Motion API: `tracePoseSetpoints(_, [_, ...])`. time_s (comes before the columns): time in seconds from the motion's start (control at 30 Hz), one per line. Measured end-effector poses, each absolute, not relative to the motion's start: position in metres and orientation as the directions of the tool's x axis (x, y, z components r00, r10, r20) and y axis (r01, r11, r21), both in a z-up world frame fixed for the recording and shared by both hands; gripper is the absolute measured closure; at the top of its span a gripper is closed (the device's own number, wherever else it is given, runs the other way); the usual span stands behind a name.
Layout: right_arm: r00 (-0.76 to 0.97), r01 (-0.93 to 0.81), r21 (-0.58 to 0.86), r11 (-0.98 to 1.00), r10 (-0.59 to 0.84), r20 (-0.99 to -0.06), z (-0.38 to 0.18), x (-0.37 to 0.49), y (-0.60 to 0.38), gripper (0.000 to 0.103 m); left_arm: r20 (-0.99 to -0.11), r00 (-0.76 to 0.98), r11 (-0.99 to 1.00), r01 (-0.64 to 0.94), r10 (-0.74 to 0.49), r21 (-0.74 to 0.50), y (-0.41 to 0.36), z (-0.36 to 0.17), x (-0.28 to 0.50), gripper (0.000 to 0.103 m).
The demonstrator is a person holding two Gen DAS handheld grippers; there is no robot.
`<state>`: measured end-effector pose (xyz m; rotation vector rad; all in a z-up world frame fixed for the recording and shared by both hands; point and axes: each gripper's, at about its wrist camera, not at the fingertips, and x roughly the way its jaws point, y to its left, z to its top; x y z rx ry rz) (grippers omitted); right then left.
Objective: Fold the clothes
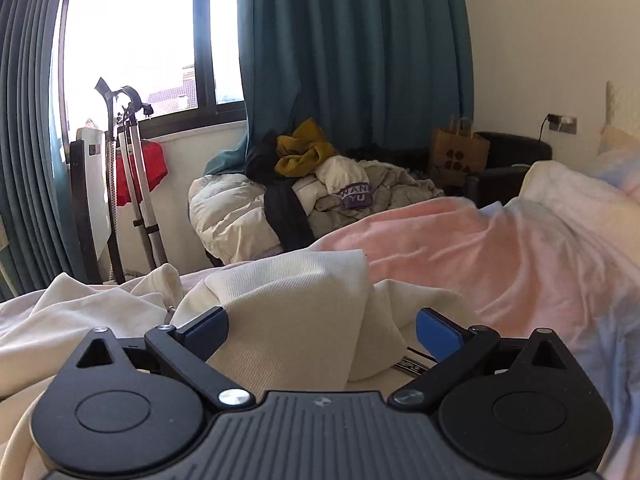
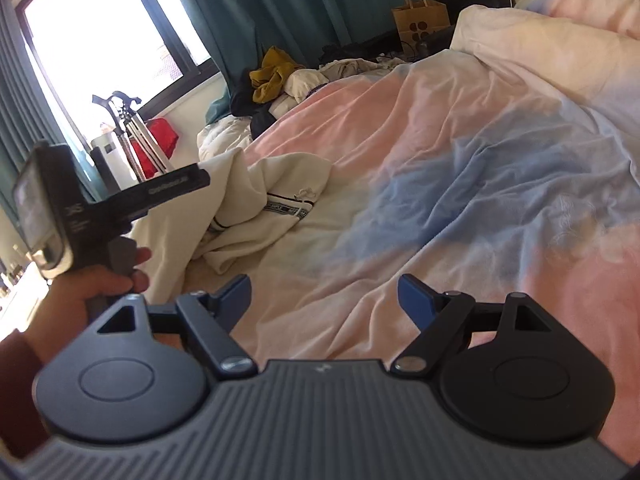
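A cream-white garment (image 1: 296,300) lies crumpled on the bed, with a dark-striped waistband and a small label showing (image 2: 286,210). My left gripper (image 1: 322,330) is open and low over it. A raised fold of the cloth sits between its blue pads (image 1: 208,326), which stand apart from it. My right gripper (image 2: 326,296) is open too, above bare duvet to the right of the garment, with nothing between its fingers. In the right wrist view a hand (image 2: 92,288) holds the left gripper's handle at the left edge.
The bed is covered by a wrinkled pink, blue and white duvet (image 2: 460,160), with pillows (image 2: 540,40) at its head. Beyond the far side are a heap of clothes (image 1: 312,184), a paper bag (image 1: 458,156), teal curtains (image 1: 352,60), and a stand (image 1: 132,184) by the window.
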<state>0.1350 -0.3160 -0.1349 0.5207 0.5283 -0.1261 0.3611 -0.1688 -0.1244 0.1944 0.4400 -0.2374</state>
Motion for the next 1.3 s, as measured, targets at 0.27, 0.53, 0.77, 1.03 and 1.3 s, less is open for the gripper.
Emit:
tracePoseSetpoints(0.27, [0.852,0.184,0.379,0.907,0.045,-0.521,-0.145,0.153,-0.292,0.021,-0.528,0.843,0.961,0.220,-0.101,0.168,-0.158,-0.140,0.388,0.082])
tracePoseSetpoints(0.53, [0.876,0.204,0.357,0.912,-0.008,-0.482,-0.135,0.145,-0.290,0.021,-0.457,0.869,0.976,0.218,-0.190,0.008,-0.100,-0.092,0.283,0.095])
tracePoseSetpoints(0.77, [0.920,0.163,0.354,0.921,-0.011,-0.393,-0.113,0.120,-0.288,0.021,-0.435,0.867,0.970,0.220,-0.244,-0.107,-0.033,-0.065,0.158,0.095])
tracePoseSetpoints(1.03, [0.905,0.096,0.489,0.867,0.128,-0.405,-0.113,0.115,-0.288,0.021,-0.468,0.852,0.968,0.161,-0.235,-0.192,0.030,-0.087,0.073,0.095])
tracePoseSetpoints(1.3, [0.833,0.127,0.708,0.695,0.312,-0.457,-0.152,0.145,-0.296,0.019,-0.434,0.866,0.950,0.128,-0.247,-0.285,0.058,-0.104,0.066,0.095])
